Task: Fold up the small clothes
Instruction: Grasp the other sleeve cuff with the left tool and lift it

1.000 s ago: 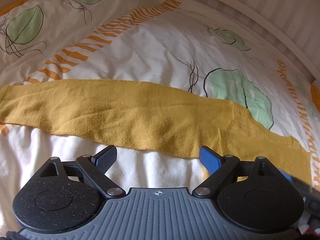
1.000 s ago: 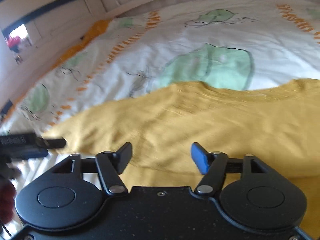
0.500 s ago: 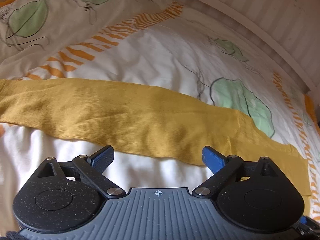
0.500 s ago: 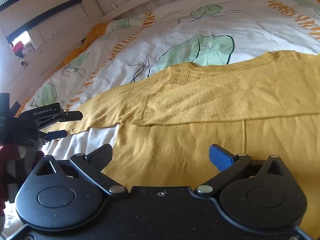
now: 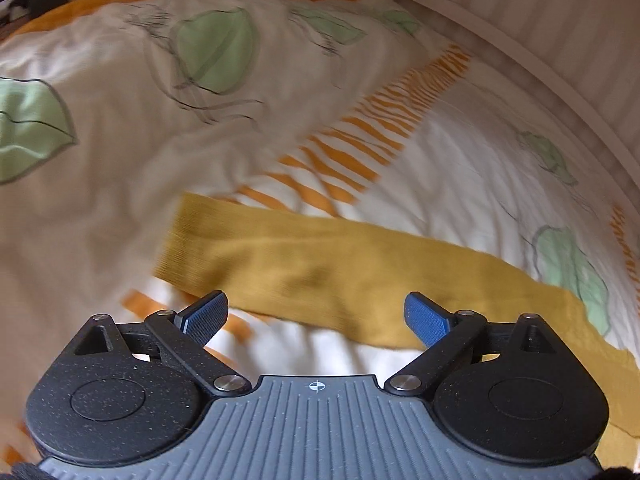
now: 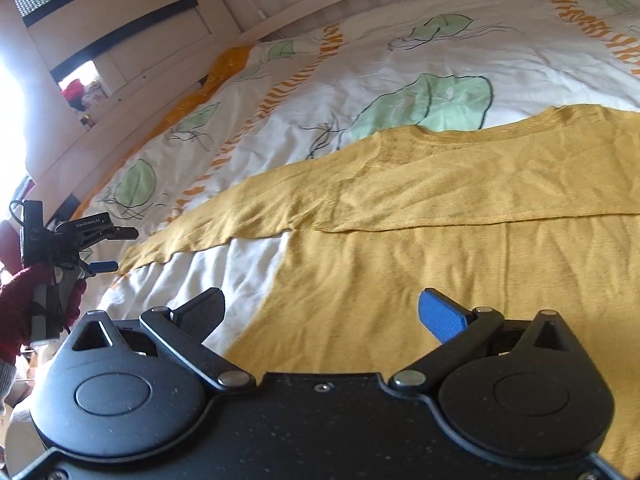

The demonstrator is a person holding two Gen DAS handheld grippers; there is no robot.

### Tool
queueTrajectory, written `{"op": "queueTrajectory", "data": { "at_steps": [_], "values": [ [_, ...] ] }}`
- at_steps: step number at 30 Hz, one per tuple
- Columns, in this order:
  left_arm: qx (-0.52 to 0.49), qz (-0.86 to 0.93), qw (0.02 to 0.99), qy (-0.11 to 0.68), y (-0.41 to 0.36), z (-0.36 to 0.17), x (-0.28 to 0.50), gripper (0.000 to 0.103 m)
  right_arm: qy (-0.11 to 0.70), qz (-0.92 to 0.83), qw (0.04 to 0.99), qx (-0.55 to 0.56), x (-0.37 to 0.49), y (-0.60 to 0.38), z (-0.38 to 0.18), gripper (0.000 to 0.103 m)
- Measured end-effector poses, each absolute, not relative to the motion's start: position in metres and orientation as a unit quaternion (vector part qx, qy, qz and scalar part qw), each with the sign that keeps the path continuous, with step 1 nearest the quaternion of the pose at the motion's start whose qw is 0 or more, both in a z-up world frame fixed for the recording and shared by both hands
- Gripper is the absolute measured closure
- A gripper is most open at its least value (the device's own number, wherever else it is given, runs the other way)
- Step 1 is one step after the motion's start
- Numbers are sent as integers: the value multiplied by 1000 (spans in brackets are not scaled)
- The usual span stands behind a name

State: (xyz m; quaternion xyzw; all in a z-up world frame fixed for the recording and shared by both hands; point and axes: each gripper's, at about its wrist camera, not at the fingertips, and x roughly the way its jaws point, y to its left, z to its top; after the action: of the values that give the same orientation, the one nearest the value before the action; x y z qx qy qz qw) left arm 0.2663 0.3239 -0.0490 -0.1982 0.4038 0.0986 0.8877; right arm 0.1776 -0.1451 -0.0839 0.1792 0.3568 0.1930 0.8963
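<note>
A mustard-yellow knit sweater lies flat on the bed, with its upper part folded down across the body. Its long sleeve stretches out to the left, and the ribbed cuff sits just ahead of my left gripper, which is open and empty. My right gripper is open and empty, hovering over the sweater's lower body near its left edge. The left gripper also shows in the right wrist view, beside the sleeve end.
The bed has a white duvet printed with green leaves and orange stripes. A striped wall and bed rail run along the far side. A white cabinet stands beyond the bed's left end.
My left gripper has moved left along the sleeve, so the cuff end is now in front of it. My right gripper has pulled back and opened wider over the sweater body.
</note>
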Motion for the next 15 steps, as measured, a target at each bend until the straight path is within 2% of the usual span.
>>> {"op": "queueTrajectory", "data": {
  "at_steps": [7, 15],
  "values": [
    [-236, 115, 869, 418, 380, -67, 275, 7, 364, 216, 888, 181, 189, -124, -91, 0],
    [-219, 79, 876, 423, 384, -97, 295, 8, 374, 224, 883, 172, 198, -110, -96, 0]
  ]
}}
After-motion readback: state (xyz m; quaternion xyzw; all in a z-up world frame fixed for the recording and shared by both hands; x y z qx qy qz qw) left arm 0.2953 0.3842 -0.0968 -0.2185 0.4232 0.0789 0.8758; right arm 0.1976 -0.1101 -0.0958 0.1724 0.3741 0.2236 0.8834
